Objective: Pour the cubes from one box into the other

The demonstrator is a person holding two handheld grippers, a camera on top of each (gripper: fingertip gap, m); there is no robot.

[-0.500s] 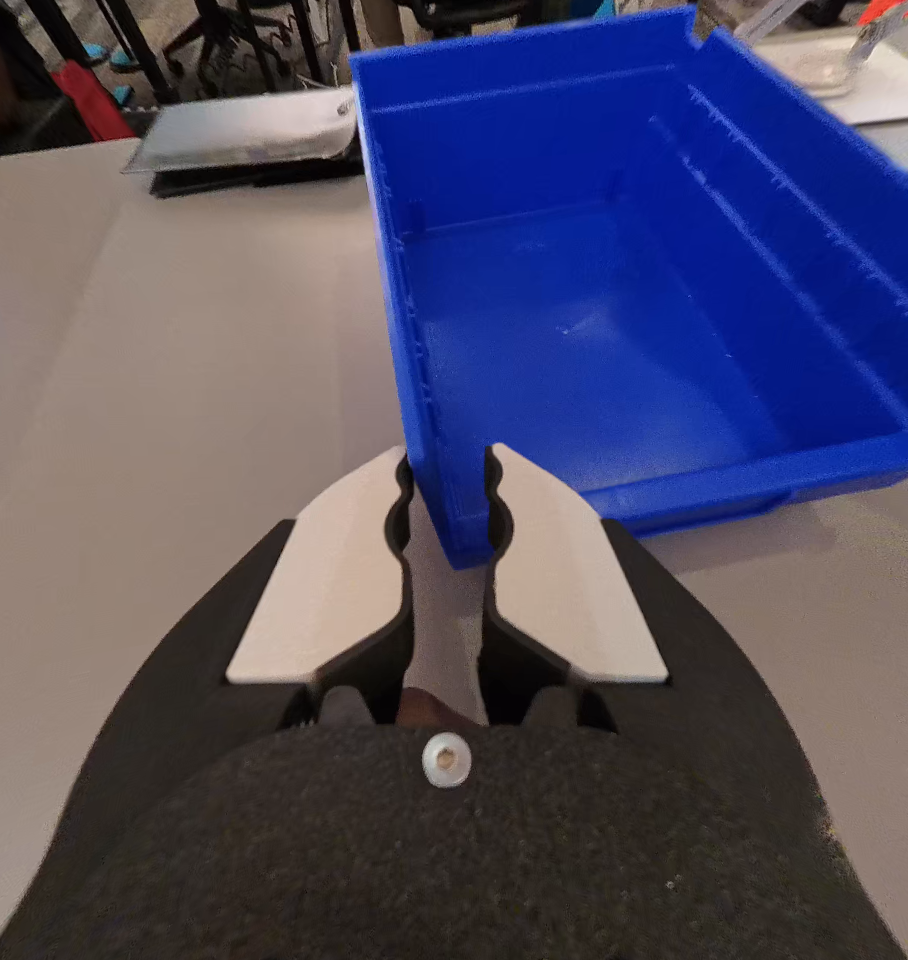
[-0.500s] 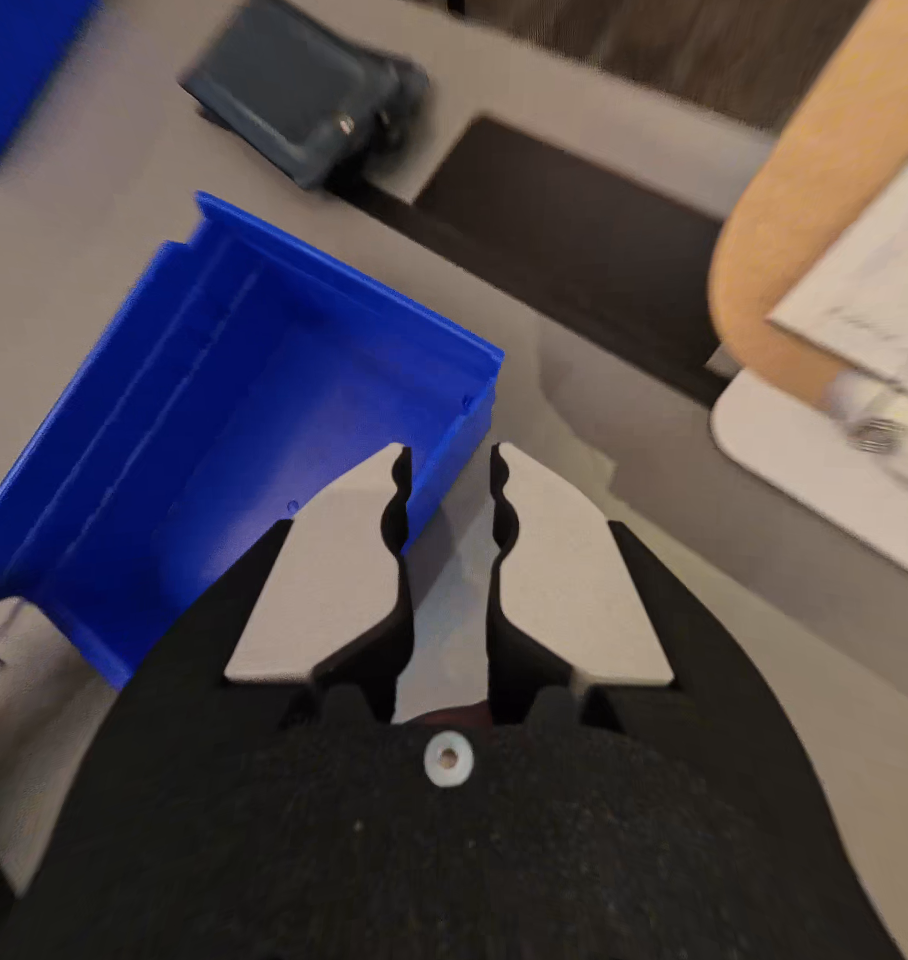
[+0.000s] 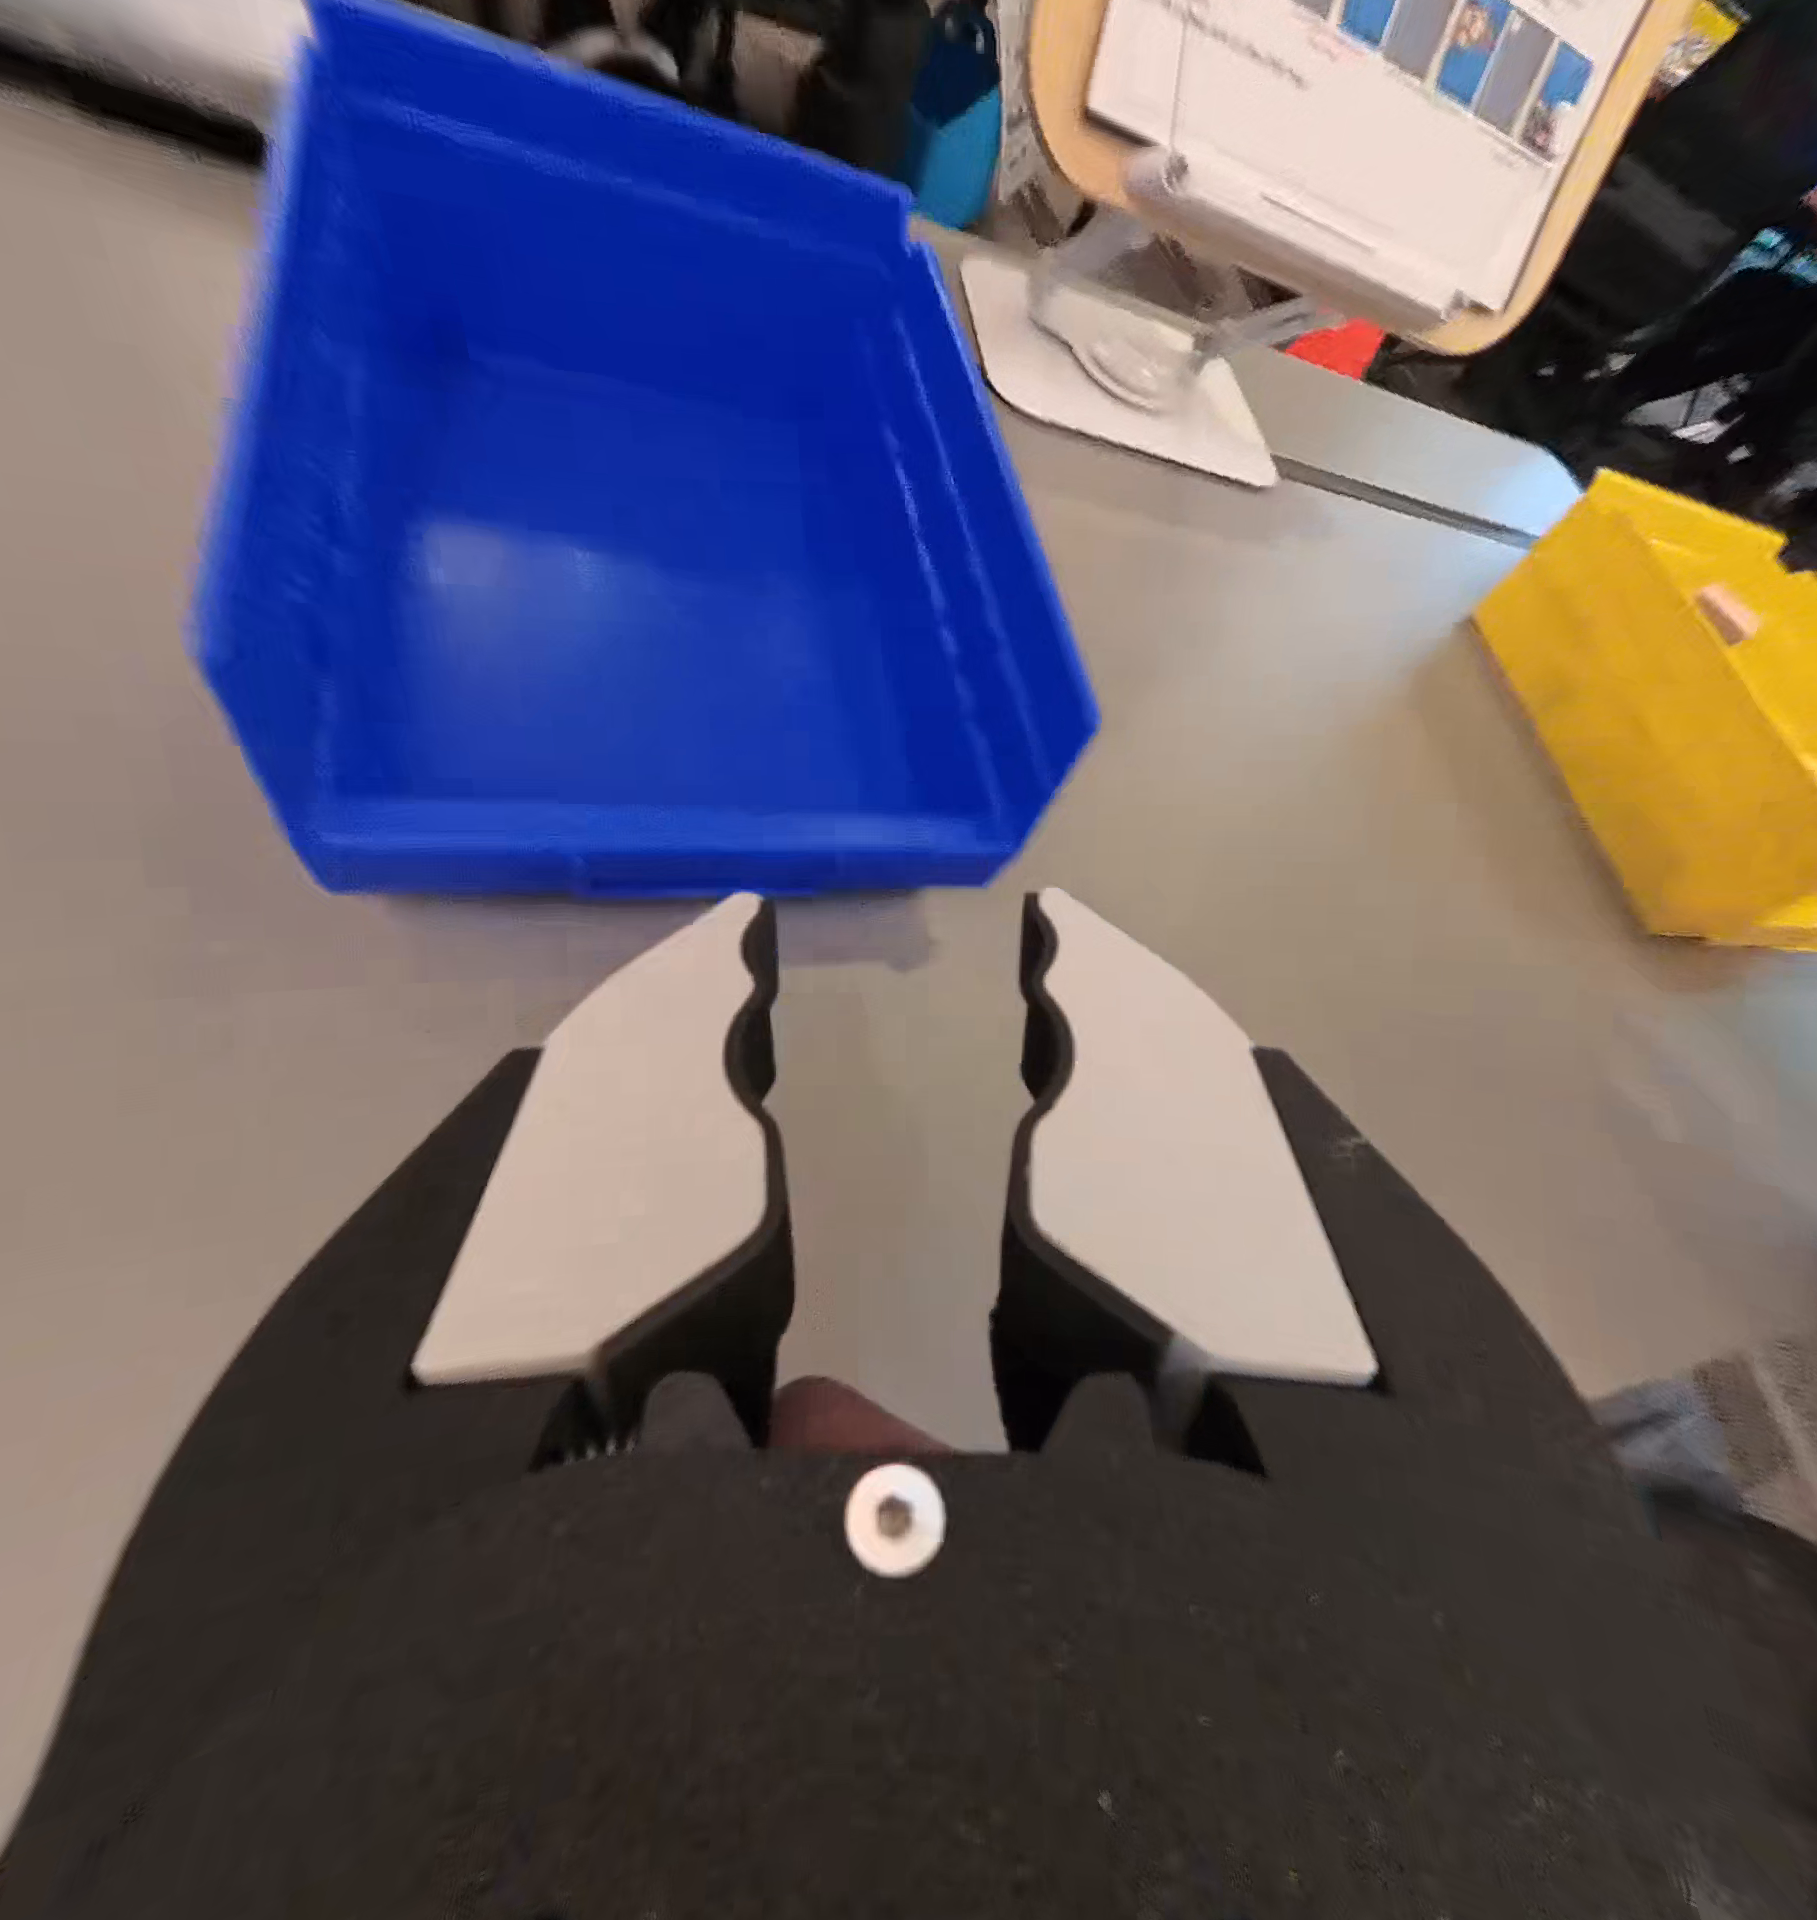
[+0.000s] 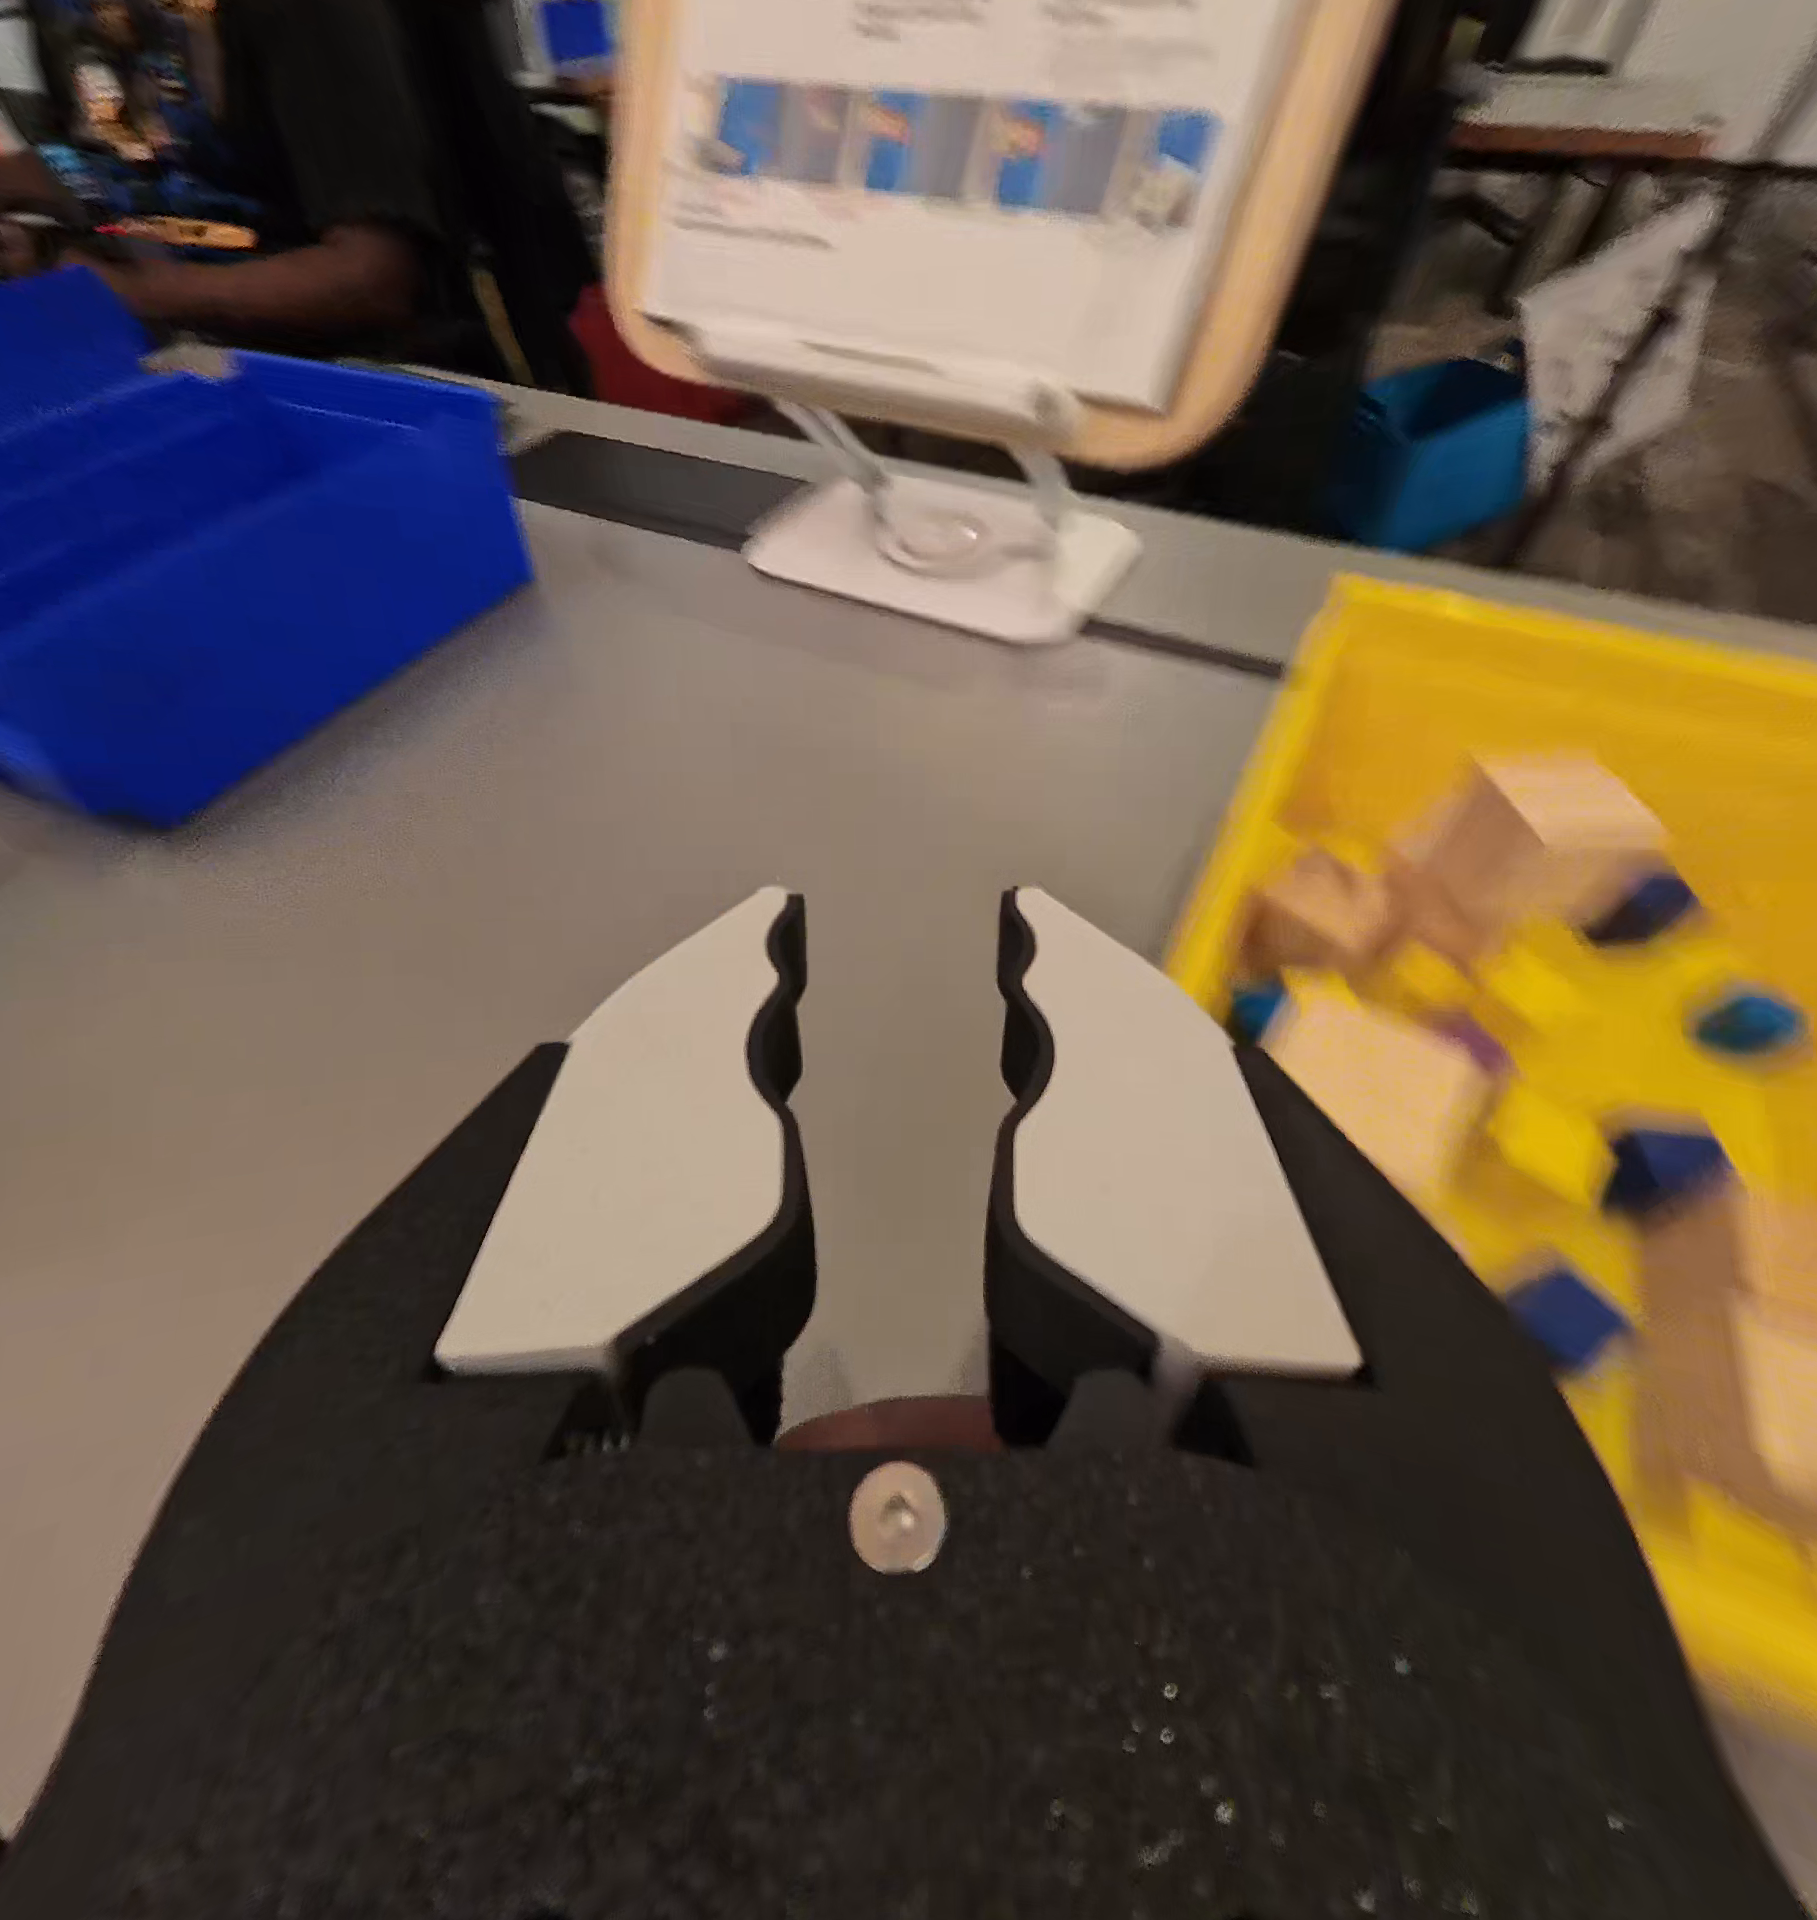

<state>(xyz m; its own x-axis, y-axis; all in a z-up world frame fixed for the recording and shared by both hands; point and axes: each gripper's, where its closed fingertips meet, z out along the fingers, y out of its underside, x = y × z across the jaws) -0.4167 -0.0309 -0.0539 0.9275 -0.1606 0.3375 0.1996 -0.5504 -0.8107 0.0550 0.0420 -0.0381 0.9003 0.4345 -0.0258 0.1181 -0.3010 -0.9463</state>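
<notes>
Left wrist view: left gripper (image 3: 899, 914) spread, just short of the empty blue box (image 3: 613, 540).
Right gripper (image 4: 902, 904) spread over the worktop (image 4: 468, 935); cubes (image 4: 1548, 831) lie in the yellow box (image 4: 1423, 665) beside it.

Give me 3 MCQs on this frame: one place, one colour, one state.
1. Where are the cubes?
A. in the blue box
B. in the yellow box
C. loose on the table

2. What colour is the empty box?
A. blue
B. red
C. green

3. How do the left gripper's fingers stand?
A. shut on a cube
B. shut on the box rim
C. apart, holding nothing

Key: 1 B, the right wrist view shows them heaped in the yellow box. 2 A, its bare blue floor shows in the left wrist view. 3 C, only grey table shows between them.
</notes>
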